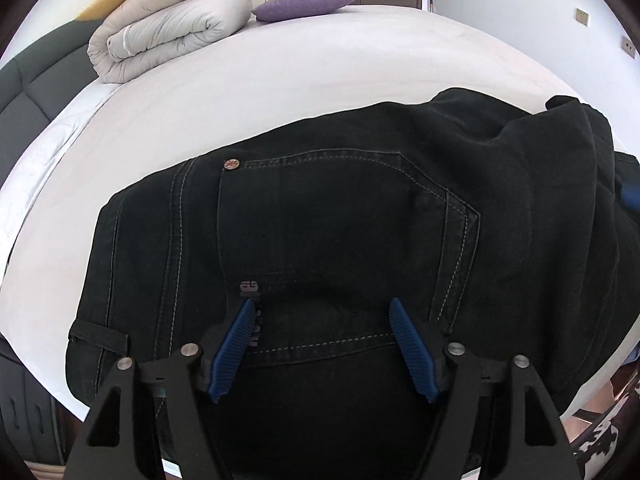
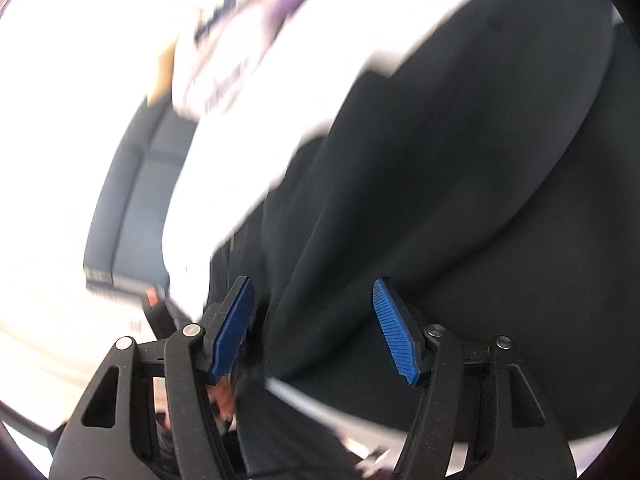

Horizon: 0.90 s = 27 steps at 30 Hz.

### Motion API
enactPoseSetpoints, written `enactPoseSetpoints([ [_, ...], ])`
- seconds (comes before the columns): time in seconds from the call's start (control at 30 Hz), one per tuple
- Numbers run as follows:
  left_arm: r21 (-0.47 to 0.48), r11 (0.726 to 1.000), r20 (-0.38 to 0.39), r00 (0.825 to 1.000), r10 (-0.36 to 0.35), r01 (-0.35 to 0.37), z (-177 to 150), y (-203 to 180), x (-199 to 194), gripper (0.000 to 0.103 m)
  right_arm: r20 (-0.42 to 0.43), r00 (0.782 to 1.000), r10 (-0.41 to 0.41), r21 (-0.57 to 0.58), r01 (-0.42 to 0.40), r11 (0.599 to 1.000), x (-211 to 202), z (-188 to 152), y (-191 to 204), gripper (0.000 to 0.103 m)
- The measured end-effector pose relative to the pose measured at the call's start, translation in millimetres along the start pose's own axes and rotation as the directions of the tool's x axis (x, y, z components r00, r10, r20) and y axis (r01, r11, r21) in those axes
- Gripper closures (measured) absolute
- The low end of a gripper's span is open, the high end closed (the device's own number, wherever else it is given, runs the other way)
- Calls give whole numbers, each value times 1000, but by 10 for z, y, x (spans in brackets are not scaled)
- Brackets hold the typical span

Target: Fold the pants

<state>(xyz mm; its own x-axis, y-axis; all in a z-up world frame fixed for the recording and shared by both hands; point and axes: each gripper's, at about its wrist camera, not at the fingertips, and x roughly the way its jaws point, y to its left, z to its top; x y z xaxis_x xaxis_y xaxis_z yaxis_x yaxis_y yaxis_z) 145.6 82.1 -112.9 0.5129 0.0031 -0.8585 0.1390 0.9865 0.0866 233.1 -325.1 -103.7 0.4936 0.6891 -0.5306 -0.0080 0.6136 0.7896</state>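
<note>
Your left tongs (image 1: 322, 314) gape wide over the black denim pants (image 1: 340, 220) spread on the white-sheeted bed (image 1: 280, 80) ahead; right tongs (image 2: 314, 300) wide too, empty, blurred, poised above the leg fabric.

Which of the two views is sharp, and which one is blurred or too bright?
Left wrist view: sharp, the stitching on the black pants is readable, with fisheye bending of the bed. Right wrist view: strong motion blur, the white bedding is overexposed, only the right tool stays crisp.
</note>
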Motion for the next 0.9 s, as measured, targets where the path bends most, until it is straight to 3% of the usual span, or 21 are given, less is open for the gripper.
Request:
enactPoseSetpoints([
  [0.1,5,1000,-2,1000,15,-15,24,-20,32,29,163,985,-62,-57,72,996,-705,462,-288,42],
  [0.2,0,1000,-11,1000,10,-10,47,-5,55,28,310,940,-144,-125,191,974,-1419,977,-626,42],
  [0.27,-8,1000,-15,1000,6,-6,80,-1,74,27,340,920,-197,-151,260,954,-1659,1255,-818,42],
  [0.37,-14,1000,-22,1000,10,-10,124,8,101,26,280,933,-224,-188,282,941,-1745,1666,-1126,42],
  [0.43,-14,1000,-23,1000,13,-13,-49,-118,28,26,241,940,-241,-196,290,937,-1710,1864,-1305,42],
  [0.53,-19,1000,-22,1000,6,-7,-63,-103,34,26,169,966,-197,-213,231,949,-1584,2101,-1495,42],
  [0.7,-23,1000,-18,1000,5,-6,-83,-58,59,26,65,968,-244,-239,252,938,-1174,2273,-1826,43],
  [0.73,-23,1000,-17,1000,6,-6,-85,-57,59,26,60,969,-240,-265,248,932,-1091,2232,-1820,48],
  [0.77,-24,1000,-16,1000,6,-7,-85,-57,62,25,44,971,-233,-283,236,930,-1051,2160,-1804,71],
  [0.8,-25,1000,-15,1000,6,-7,-84,-56,65,25,35,968,-249,-302,248,921,-1011,2114,-1759,82],
  [0.83,-26,1000,-14,1000,7,-8,-82,-57,66,25,33,962,-272,-318,268,909,-975,2064,-1727,84],
  [0.87,-27,1000,-12,1000,8,-9,-84,-56,68,25,17,963,-268,-315,260,913,-984,2056,-1673,95],
  [0.9,-27,1000,-11,1000,9,-9,-86,-54,69,25,5,967,-254,-300,244,922,-1016,2046,-1594,98],
])
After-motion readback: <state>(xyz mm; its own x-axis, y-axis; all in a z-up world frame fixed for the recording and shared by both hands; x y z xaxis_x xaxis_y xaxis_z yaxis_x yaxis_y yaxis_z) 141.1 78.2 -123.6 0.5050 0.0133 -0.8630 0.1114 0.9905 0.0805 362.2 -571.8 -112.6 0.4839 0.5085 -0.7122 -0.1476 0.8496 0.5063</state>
